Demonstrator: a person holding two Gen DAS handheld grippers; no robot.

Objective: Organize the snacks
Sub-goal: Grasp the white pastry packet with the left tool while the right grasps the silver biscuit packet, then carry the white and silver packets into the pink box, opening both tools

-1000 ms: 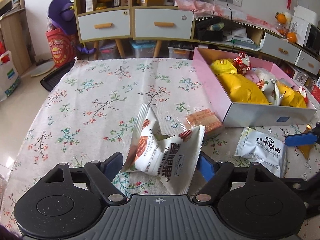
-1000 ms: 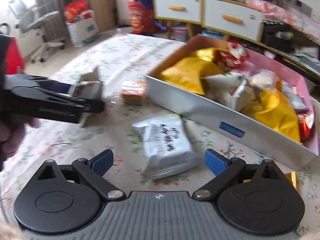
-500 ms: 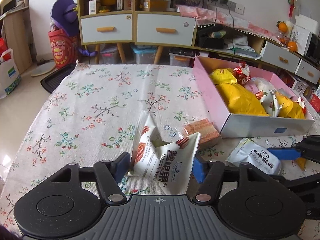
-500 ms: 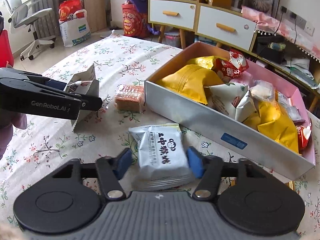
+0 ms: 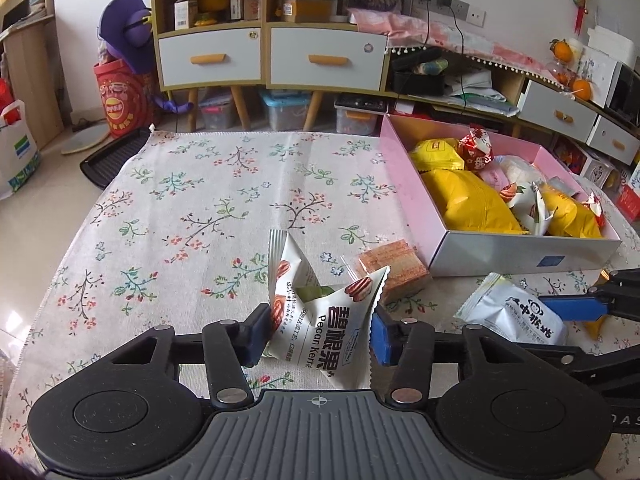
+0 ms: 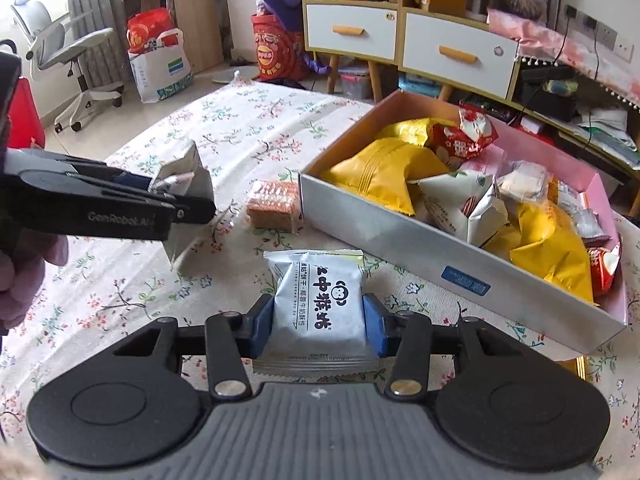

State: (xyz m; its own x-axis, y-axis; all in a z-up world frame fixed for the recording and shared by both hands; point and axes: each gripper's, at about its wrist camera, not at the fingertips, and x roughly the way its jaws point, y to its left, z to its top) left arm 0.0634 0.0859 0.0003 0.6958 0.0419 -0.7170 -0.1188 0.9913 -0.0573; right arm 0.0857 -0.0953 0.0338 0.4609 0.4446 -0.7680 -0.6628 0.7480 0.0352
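Bench [image 5: 192, 208] under floral cloth. Pink box [image 6: 460, 252] of snacks far right. My left tongs [image 5: 316, 336] pinching pecan packet [image 5: 320, 320], crumpled, low over bench. My right tongs [image 6: 319, 326] clamped on white biscuit packet [image 6: 320, 300]. Orange wafer pack [image 6: 274, 206] lies just beside box.

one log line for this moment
left gripper: shut on pecan packet | right gripper: shut on biscuit packet | wafer: on table

black claw [image 5: 318, 334], blue pads [image 5: 379, 336], silver screws
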